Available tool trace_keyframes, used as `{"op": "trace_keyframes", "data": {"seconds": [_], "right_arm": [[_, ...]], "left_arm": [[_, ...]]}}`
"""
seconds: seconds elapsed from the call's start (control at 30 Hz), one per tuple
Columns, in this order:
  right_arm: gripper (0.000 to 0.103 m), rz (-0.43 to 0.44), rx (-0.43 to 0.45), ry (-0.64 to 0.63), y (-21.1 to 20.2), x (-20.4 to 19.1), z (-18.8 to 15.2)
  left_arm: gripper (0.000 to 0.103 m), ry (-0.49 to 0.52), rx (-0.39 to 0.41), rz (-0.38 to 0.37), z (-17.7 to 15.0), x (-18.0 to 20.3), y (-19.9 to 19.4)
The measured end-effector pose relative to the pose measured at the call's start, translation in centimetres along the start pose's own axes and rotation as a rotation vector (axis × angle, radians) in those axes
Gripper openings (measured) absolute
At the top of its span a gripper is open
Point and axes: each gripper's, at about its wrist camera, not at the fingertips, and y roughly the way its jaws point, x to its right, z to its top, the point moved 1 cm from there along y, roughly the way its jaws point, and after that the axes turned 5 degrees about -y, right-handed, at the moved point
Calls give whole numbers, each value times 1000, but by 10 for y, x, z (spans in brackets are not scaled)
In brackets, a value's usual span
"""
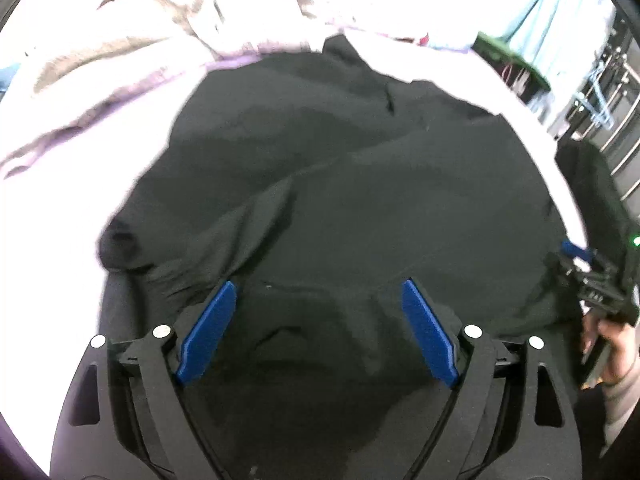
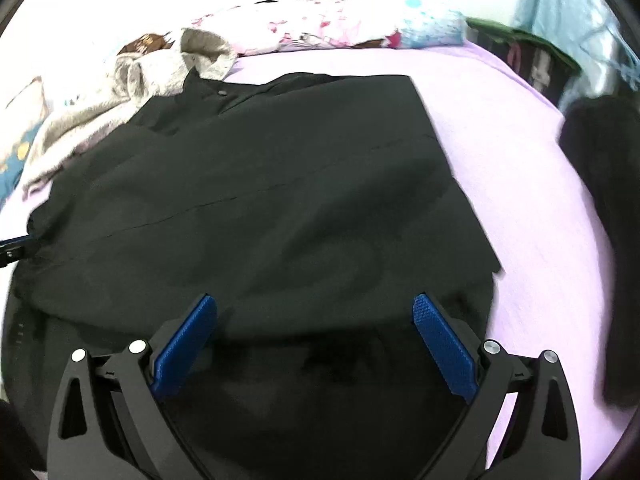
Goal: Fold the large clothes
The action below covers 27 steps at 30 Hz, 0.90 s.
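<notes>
A large black garment [image 1: 352,168] lies spread flat on a lilac bed sheet [image 2: 520,140], its collar and a button at the far side [image 2: 222,92]. My left gripper [image 1: 318,284] is open over the garment's rumpled near edge, with nothing pinched between its blue pads [image 1: 208,332]. My right gripper [image 2: 315,299] is wide open over the near hem, close to the garment's right corner, and its pads [image 2: 444,348] press on nothing. In the left wrist view the right gripper [image 1: 592,280] shows at the far right, held by a hand [image 1: 612,352]. The left gripper's tip [image 2: 12,246] shows at the right wrist view's left edge.
A beige garment [image 2: 132,76] is heaped beyond the collar. A floral pillow [image 2: 328,28] lies along the far edge of the bed. A green-rimmed box [image 2: 532,56] and a teal curtain [image 2: 572,12] stand at the right. A dark cloth [image 2: 608,200] hangs at the right edge.
</notes>
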Motion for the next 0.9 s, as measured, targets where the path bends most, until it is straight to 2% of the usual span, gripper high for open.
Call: {"op": "trace_keyframes", "data": {"seconds": [0.1, 0.27, 0.43, 0.7, 0.83, 0.9], "right_arm": [[97, 8, 0, 37, -26, 5, -13], [97, -43, 5, 11, -68, 12, -47], [97, -45, -41, 92, -92, 34, -84], [97, -31, -83, 212, -113, 65, -150], [97, 6, -102, 266, -116, 75, -168], [97, -3, -97, 276, -121, 76, -173]], "left_arm": [[86, -16, 52, 35, -11, -9, -32], [90, -79, 72, 52, -40, -25, -72], [92, -116, 83, 87, -76, -40, -104], [92, -136, 39, 121, -129, -52, -118], [92, -125, 1, 154, -150, -59, -117], [92, -137, 1, 155, -156, -64, -118]]}}
